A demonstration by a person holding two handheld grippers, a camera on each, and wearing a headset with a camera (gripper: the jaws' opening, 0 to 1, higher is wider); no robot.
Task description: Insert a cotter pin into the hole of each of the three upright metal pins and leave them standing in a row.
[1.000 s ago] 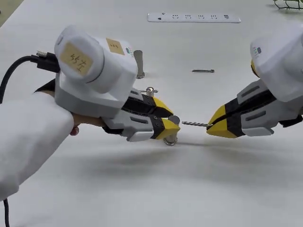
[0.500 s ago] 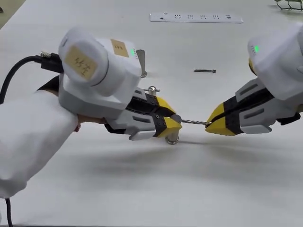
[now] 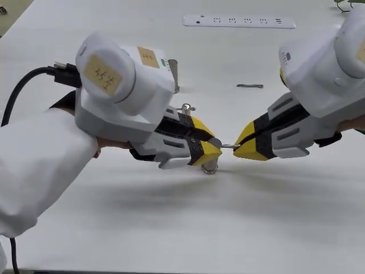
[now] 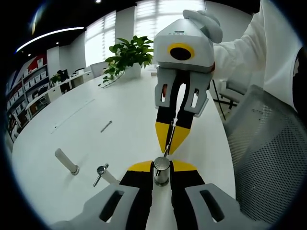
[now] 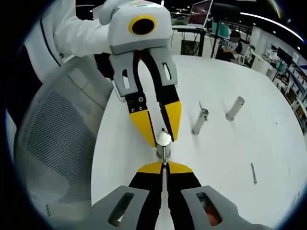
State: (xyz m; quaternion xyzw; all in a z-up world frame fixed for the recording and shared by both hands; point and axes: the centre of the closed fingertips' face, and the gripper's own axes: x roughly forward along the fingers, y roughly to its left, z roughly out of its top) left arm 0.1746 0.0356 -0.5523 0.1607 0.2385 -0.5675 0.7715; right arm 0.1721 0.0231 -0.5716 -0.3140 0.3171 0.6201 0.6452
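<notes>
My left gripper [image 3: 210, 150] is shut on an upright metal pin [image 3: 209, 166] standing on the white table. In the left gripper view the pin [image 4: 161, 170] sits between the yellow tips. My right gripper [image 3: 239, 148] is shut on a thin cotter pin [image 3: 230, 146], held level, its free tip touching the held pin's head [image 5: 163, 139]. Whether the tip is inside the hole I cannot tell. A second upright pin [image 3: 183, 108] behind carries a cotter pin through its top. A third, bare pin [image 3: 173, 73] stands farther back.
A loose cotter pin [image 3: 250, 86] lies on the table behind my right gripper. A white power strip [image 3: 239, 21] lies along the far edge. In the right gripper view, a mesh office chair [image 5: 53, 139] stands beside the table.
My right gripper has moved left toward the held pin, so less of the cotter pin shows between the two grippers. The left gripper has kept its hold.
</notes>
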